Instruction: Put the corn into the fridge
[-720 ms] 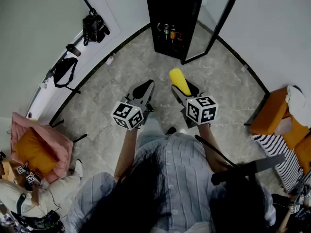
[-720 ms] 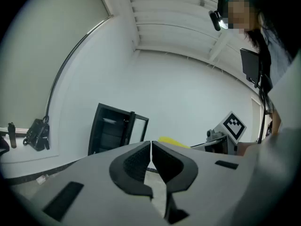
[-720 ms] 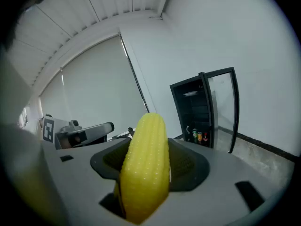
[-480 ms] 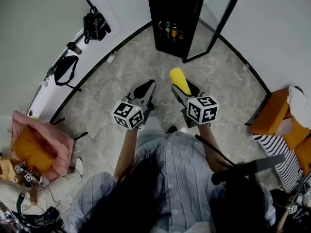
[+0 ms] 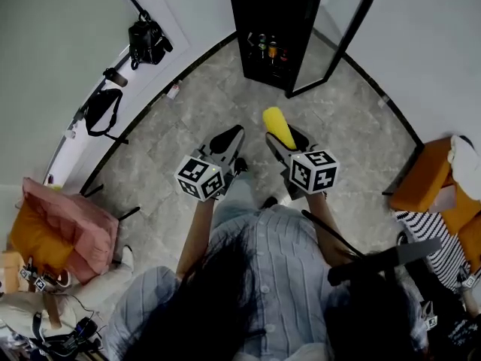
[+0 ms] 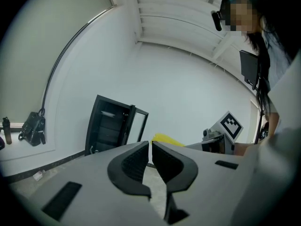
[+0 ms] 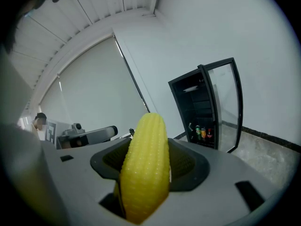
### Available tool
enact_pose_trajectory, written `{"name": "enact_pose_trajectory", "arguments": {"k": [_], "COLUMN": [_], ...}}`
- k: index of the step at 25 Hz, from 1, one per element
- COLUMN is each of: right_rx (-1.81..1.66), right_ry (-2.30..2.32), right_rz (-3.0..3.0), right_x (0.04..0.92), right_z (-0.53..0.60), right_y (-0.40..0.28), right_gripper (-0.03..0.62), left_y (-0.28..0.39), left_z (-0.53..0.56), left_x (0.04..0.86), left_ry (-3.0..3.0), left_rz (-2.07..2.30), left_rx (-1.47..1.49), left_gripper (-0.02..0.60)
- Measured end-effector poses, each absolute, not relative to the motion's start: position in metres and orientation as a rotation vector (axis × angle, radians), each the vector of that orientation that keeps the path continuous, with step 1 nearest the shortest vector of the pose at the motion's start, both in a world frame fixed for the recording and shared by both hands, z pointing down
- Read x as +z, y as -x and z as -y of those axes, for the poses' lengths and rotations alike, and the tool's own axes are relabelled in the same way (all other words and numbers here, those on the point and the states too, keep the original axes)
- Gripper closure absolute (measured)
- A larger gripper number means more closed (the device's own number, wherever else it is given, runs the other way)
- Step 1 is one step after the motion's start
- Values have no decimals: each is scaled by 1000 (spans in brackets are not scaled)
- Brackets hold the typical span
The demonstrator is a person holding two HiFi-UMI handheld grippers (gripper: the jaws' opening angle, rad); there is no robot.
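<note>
Holding the corn (image 7: 145, 164) clamped in your right gripper (image 5: 285, 137), tip forward, you face the fridge (image 5: 270, 21), its door (image 5: 331, 32) open to receive it; your left gripper (image 6: 150, 147) rides empty, jaws together.

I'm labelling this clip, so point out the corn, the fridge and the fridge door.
corn (image 7: 145, 164), right gripper view, middle of the cob.
fridge (image 5: 263, 6), head view, dark upper body.
fridge door (image 5: 336, 28), head view, glass pane.

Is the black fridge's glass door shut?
No, the glass door of the black fridge stands swung wide open, bottles showing inside.
</note>
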State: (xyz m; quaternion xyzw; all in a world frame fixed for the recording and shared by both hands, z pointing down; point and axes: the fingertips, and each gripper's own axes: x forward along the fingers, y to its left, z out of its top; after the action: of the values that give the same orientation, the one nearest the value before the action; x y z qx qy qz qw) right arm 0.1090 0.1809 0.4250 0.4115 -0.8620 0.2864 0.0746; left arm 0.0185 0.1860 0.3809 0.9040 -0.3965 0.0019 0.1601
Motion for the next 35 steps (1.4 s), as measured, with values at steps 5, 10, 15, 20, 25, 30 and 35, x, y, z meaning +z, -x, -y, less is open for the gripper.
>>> {"name": "enact_pose_trajectory", "arguments": {"k": [5, 10, 15, 20, 25, 30, 35], "right_rx": [882, 923, 923, 931, 960, 971, 982], "right_ry": [-1267, -1284, -1306, -1329, -1349, -1372, -1400], "right_rz": [2577, 2562, 2551, 2530, 2521, 2506, 2489], "right_x": [424, 420, 419, 420, 422, 425, 431], "right_z": [-152, -114, -83, -50, -15, 12, 32], "right_y": [-104, -94, -74, -48, -23, -5, 7], "right_gripper": [339, 339, 339, 339, 339, 339, 339], "left_y": [-18, -14, 4, 30, 53, 70, 81], "left_z": [-156, -117, -82, -47, -10, 18, 37], "left_x": [378, 367, 366, 367, 371, 377, 386], "left_ry": [-2613, -2657, -2673, -2675, -2677, -2676, -2677], "left_rz": [1074, 1015, 979, 945, 914, 877, 841], "left_rx": [-2, -31, -39, -43, -40, -35, -27], "left_gripper": [566, 566, 566, 566, 566, 566, 566]}}
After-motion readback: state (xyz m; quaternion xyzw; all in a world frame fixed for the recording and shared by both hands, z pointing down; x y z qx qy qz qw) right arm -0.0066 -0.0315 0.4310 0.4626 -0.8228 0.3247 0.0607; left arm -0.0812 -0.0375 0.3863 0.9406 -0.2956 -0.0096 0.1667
